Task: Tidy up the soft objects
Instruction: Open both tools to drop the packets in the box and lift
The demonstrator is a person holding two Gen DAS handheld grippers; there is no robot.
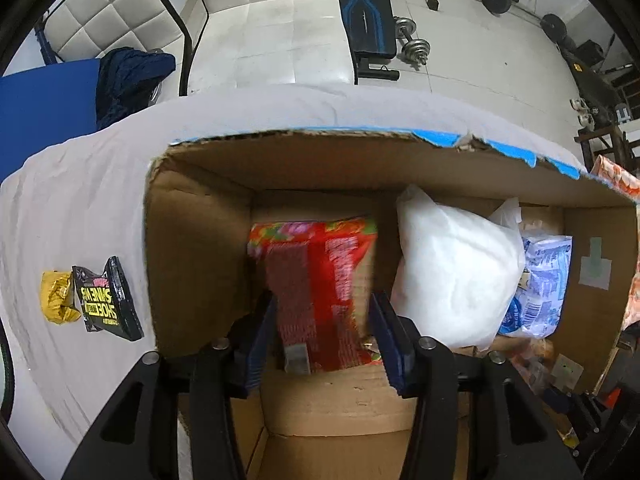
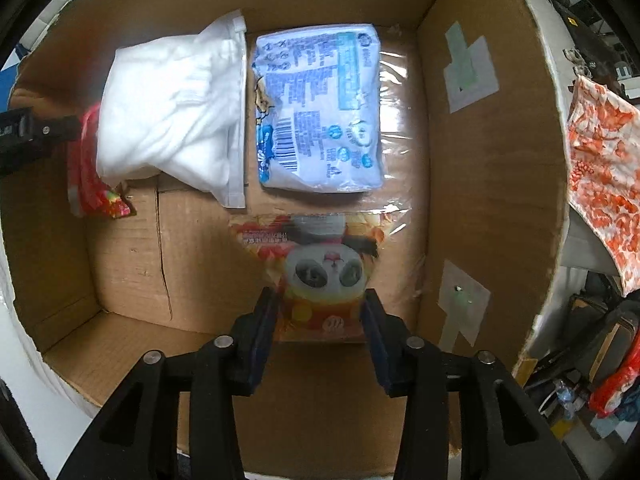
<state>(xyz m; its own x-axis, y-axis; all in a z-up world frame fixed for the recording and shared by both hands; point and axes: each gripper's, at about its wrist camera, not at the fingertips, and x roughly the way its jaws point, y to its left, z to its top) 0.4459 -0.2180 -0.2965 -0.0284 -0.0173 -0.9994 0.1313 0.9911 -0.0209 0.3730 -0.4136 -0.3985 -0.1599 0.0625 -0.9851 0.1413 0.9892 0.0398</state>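
Note:
A cardboard box [image 1: 200, 240] lies on a white-covered table and holds soft packs. My left gripper [image 1: 324, 312] is inside it, its fingers on both sides of a red snack pack [image 1: 320, 280]. A white soft bag [image 1: 452, 264] and a blue-white pack [image 1: 540, 280] lie to the right. In the right wrist view my right gripper [image 2: 320, 304] is inside the box [image 2: 480, 160], its fingers around an orange panda-print pack [image 2: 320, 272]. The white bag [image 2: 172, 112], blue-white pack [image 2: 320, 112] and red pack [image 2: 88, 176] lie beyond.
A yellow wrapper [image 1: 58, 296] and a black packet [image 1: 108, 300] lie on the white cloth [image 1: 80, 200] left of the box. An orange patterned cloth [image 2: 600, 168] hangs right of the box. Gym gear [image 1: 368, 20] stands on the floor beyond.

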